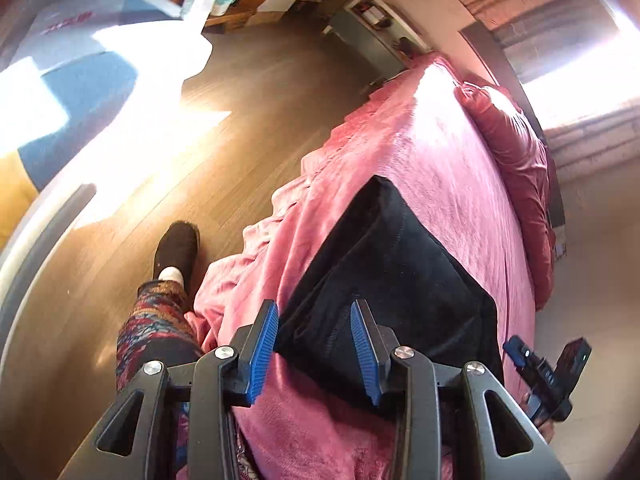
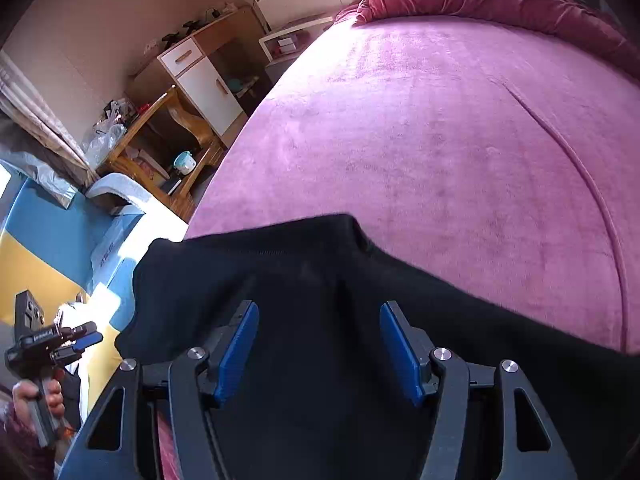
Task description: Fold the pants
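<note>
The black pants [image 1: 392, 272] lie folded in a flat dark slab on the pink bed cover [image 1: 448, 168], near the bed's near edge. My left gripper [image 1: 314, 320] is open and empty, hovering over the near edge of the pants. My right gripper [image 2: 318, 320] is open and empty, held just above the pants [image 2: 320, 280], which fill the lower part of its view. The right gripper also shows at the right edge of the left wrist view [image 1: 544, 368]. The left gripper shows in the right wrist view [image 2: 60, 340], held in a hand.
A dark red pillow [image 1: 516, 148] lies along the far side of the bed. Wooden floor [image 1: 248, 120], my slippered foot [image 1: 176, 252] and patterned trouser leg are left of the bed. A white and wood cabinet [image 2: 200, 76] and a wooden shelf [image 2: 172, 140] stand beyond.
</note>
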The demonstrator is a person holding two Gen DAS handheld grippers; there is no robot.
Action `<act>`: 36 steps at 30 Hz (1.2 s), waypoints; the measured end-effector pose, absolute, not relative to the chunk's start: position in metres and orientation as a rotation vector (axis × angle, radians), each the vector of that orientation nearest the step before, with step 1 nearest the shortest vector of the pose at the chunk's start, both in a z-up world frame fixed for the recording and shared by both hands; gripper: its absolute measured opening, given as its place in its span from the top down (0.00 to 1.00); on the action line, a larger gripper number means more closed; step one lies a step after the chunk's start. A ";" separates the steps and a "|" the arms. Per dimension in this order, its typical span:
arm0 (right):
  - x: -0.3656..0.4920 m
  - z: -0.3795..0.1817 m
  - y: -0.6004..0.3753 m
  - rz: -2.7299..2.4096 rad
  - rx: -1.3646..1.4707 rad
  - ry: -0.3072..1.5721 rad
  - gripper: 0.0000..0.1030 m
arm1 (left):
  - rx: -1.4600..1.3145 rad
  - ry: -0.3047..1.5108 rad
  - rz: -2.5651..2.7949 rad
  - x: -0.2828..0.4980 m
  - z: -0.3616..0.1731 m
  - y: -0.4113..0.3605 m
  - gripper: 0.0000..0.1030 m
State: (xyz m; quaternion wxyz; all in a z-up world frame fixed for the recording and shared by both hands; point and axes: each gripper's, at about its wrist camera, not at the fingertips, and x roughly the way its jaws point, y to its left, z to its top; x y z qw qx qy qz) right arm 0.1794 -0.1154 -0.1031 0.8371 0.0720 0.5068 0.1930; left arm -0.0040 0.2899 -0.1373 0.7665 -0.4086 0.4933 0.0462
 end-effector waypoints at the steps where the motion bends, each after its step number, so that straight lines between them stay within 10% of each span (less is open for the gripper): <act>1: 0.169 -0.106 -0.117 0.406 0.150 1.076 0.38 | -0.911 1.082 0.096 -0.008 -0.142 0.292 0.65; 9: 0.111 -0.143 -0.121 0.407 0.172 1.155 0.38 | -0.913 1.122 0.066 -0.007 -0.163 0.274 0.71; 15: 0.094 -0.156 -0.128 0.377 0.177 1.173 0.38 | -0.808 1.119 0.069 -0.002 -0.161 0.261 0.95; 28: 0.085 -0.171 -0.127 0.387 0.093 1.183 0.37 | -0.603 1.226 0.110 -0.008 -0.170 0.254 0.94; 36: 0.086 -0.176 -0.098 0.397 0.035 1.190 0.10 | -0.391 1.072 0.195 -0.005 -0.118 0.229 0.76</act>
